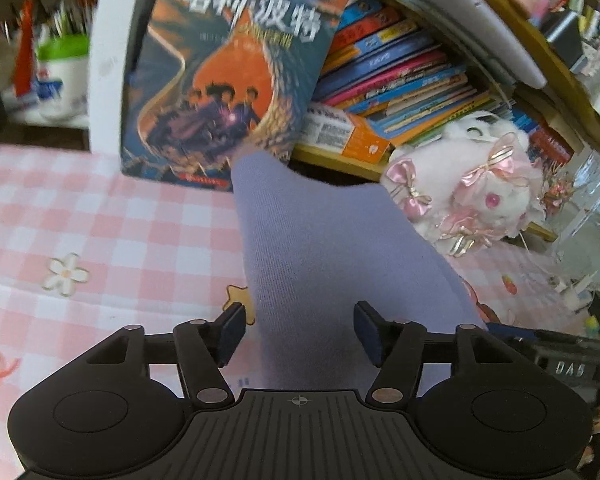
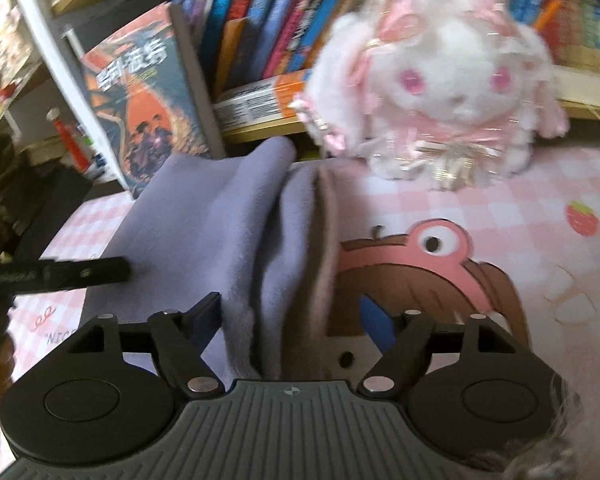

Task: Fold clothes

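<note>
A lavender garment (image 1: 320, 248) lies on the pink checked tablecloth (image 1: 100, 220), stretching away toward the books. My left gripper (image 1: 300, 332) is open, its two blue-padded fingers standing either side of the cloth's near end without pinching it. In the right wrist view the same garment (image 2: 204, 220) shows folded layers with a fuzzy edge running forward. My right gripper (image 2: 290, 322) is open too, straddling that folded edge. The left gripper's black finger (image 2: 60, 274) reaches in from the left over the cloth. The right gripper's body (image 1: 560, 356) shows at the right edge.
A large orange-and-blue book (image 1: 220, 80) leans upright just beyond the cloth. A white and pink plush bunny (image 2: 440, 80) sits at the back right. Behind stands a shelf of books (image 1: 400, 80). A cup of pens (image 1: 60, 60) is at the far left.
</note>
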`<action>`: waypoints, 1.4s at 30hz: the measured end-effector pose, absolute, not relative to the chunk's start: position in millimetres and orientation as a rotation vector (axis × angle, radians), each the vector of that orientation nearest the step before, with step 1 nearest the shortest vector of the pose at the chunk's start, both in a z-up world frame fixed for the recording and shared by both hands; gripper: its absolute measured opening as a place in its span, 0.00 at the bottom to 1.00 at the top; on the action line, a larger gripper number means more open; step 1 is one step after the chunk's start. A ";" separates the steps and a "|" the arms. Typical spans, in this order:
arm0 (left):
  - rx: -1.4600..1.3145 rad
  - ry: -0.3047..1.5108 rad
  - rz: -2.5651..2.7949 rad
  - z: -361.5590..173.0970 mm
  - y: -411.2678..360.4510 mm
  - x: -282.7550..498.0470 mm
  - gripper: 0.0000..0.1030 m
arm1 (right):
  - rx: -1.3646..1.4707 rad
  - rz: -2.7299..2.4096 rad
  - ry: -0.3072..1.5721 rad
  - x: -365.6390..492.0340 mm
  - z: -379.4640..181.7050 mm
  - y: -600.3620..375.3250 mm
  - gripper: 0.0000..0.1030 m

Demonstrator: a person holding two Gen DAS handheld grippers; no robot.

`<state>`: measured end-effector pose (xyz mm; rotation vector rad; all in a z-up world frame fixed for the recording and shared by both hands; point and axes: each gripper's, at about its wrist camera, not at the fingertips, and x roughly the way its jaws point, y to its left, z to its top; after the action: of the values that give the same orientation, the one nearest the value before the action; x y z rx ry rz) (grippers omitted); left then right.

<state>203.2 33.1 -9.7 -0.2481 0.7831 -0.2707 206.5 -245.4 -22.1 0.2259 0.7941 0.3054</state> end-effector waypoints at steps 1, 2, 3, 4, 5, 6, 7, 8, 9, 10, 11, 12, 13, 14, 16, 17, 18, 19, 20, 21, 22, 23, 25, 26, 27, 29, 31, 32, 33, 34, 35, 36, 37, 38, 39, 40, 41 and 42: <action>-0.241 0.775 -0.260 -8.0 31.7 197.3 0.62 | 0.229 0.294 0.788 202.3 -19.3 -247.0 0.71; -0.235 0.767 -0.250 -6.4 30.3 191.5 0.64 | 0.231 0.282 0.783 198.1 -16.6 -248.7 0.71; -0.228 0.758 -0.240 -4.8 28.9 185.7 0.67 | 0.230 0.269 0.776 193.3 -13.7 -249.6 0.71; -0.221 0.750 -0.229 -3.1 27.5 179.8 0.67 | 0.221 0.255 0.768 187.3 -10.7 -249.4 0.71; -0.214 0.742 -0.219 -1.5 26.2 174.0 0.71 | 0.211 0.241 0.761 181.6 -8.0 -249.0 0.71; -0.208 0.734 -0.208 0.1 24.8 168.2 0.76 | 0.201 0.229 0.756 176.0 -6.2 -248.3 0.71; -0.201 0.725 -0.198 1.8 23.4 162.3 0.77 | 0.189 0.216 0.751 170.4 -4.5 -247.3 0.72; -0.194 0.717 -0.188 3.4 22.0 156.5 0.79 | 0.175 0.204 0.746 164.5 -3.1 -245.9 0.73; -0.188 0.709 -0.177 5.0 20.6 150.7 0.80 | 0.161 0.196 0.742 158.6 -2.3 -244.3 0.73; -0.181 0.700 -0.167 6.7 19.2 144.8 0.81 | 0.150 0.191 0.739 153.0 -2.0 -242.5 0.75; -0.173 0.696 -0.159 7.1 18.0 140.0 0.82 | 0.143 0.185 0.739 148.3 -2.5 -241.1 0.76; -0.163 0.694 -0.153 6.5 16.8 135.6 0.83 | 0.136 0.180 0.738 143.6 -3.1 -239.8 0.76; -0.153 0.693 -0.146 6.0 15.7 131.8 0.84 | 0.129 0.175 0.738 138.9 -3.6 -238.4 0.78; -0.143 0.693 -0.141 5.5 14.6 128.8 0.85 | 0.122 0.170 0.737 134.2 -4.2 -237.0 0.79; -0.122 0.692 -0.128 4.8 12.3 122.0 0.86 | 0.108 0.159 0.737 124.8 -5.3 -234.2 0.81; -0.114 0.693 -0.124 4.6 11.2 118.6 0.87 | 0.101 0.154 0.736 120.1 -5.9 -232.8 0.82; -0.108 0.694 -0.121 4.4 10.3 115.1 0.89 | 0.094 0.148 0.736 115.5 -6.2 -231.5 0.82; -0.106 0.695 -0.120 4.2 9.6 111.6 0.90 | 0.088 0.141 0.734 111.3 -6.0 -230.2 0.83; -0.102 0.693 -0.119 4.3 8.5 107.7 0.91 | 0.082 0.134 0.732 107.2 -5.7 -228.8 0.84; -0.095 0.690 -0.118 4.5 7.1 104.0 0.91 | 0.076 0.126 0.729 103.5 -5.1 -227.4 0.85; -0.088 0.687 -0.116 4.7 5.5 100.8 0.92 | 0.070 0.119 0.725 99.7 -4.5 -226.2 0.87; -0.081 0.683 -0.114 5.1 3.7 97.7 0.92 | 0.064 0.113 0.722 96.2 -4.1 -225.0 0.88; -0.071 0.679 -0.114 5.6 0.6 92.8 0.92 | 0.054 0.105 0.722 90.5 -3.5 -223.0 0.93; -0.067 0.677 -0.114 5.8 -0.8 90.7 0.92 | 0.049 0.100 0.722 87.8 -3.3 -222.5 0.94; -0.064 0.675 -0.115 6.0 -2.1 88.5 0.93 | 0.044 0.091 0.722 85.1 -3.1 -222.2 0.95; -0.058 0.672 -0.118 6.2 -4.5 83.8 0.93 | 0.034 0.063 0.720 79.9 -2.7 -221.9 0.97; -0.056 0.671 -0.120 5.7 -6.4 78.7 0.94 | 0.024 0.032 0.715 74.7 -2.8 -221.9 0.97; -0.054 0.670 -0.121 5.4 -7.1 76.5 0.94 | 0.017 0.017 0.713 72.0 -3.0 -221.8 0.97; -0.052 0.671 -0.120 5.0 -7.8 74.6 0.94 | 0.010 0.004 0.709 69.4 -2.9 -221.6 0.97; -0.048 0.672 -0.119 4.6 -8.3 73.0 0.94 | 0.001 -0.006 0.702 66.8 -2.5 -221.4 0.98; -0.043 0.673 -0.117 4.3 -8.6 71.7 0.94 | 0.000 -0.012 0.697 64.6 -2.0 -221.3 0.98; -0.039 0.674 -0.115 4.3 -8.3 70.5 0.94 | 0.006 -0.011 0.695 63.3 -1.4 -221.4 0.98; -0.034 0.672 -0.113 4.4 -7.8 69.2 0.94 | 0.012 -0.010 0.694 62.1 -0.9 -221.4 0.98; -0.034 0.672 -0.109 4.4 -6.9 68.2 0.94 | 0.016 -0.006 0.693 61.2 -0.6 -221.3 0.98; -0.036 0.673 -0.106 4.3 -5.8 67.7 0.94 | 0.015 -0.002 0.694 60.6 -0.4 -220.7 0.98; -0.036 0.675 -0.102 4.2 -5.0 67.1 0.94 | 0.015 0.001 0.695 60.0 -0.3 -220.0 0.98; -0.035 0.677 -0.098 4.0 -4.5 66.6 0.94 | 0.014 0.003 0.696 59.4 -0.5 -219.1 0.98; -0.035 0.678 -0.094 3.8 -4.0 66.0 0.94 | 0.013 0.005 0.697 58.7 -0.7 -218.3 0.98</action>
<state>66.0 -4.0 3.8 -0.0348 0.6782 -0.0942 58.7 -218.3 -0.7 0.0131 0.6970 0.0045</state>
